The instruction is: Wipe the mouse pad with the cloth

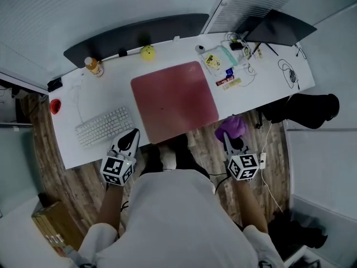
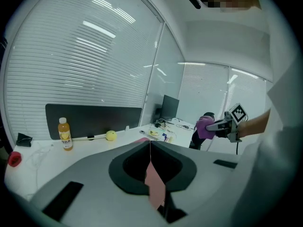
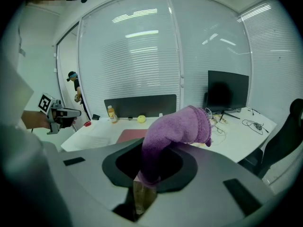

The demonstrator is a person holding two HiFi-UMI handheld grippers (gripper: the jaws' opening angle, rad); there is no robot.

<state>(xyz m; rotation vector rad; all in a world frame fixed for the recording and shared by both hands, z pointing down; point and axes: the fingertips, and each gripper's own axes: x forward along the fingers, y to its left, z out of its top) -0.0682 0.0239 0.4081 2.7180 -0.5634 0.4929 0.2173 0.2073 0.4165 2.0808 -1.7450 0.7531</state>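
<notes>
At the near edge of the desk (image 1: 111, 88), both grippers are hovering just short of the red mouse pad (image 1: 174, 100), which is lying mid-desk, right of the keyboard (image 1: 104, 125). The right gripper (image 1: 227, 138) is clamping the purple cloth (image 1: 233, 126) (bunched, off the desk's near edge); the left gripper (image 1: 133, 134) is sitting closed on nothing. Of 2 steps, taking up the cloth seems done; the wipe itself is looking not yet begun.

No legible text, bottle (image 2: 65, 134) label too blurred
</notes>
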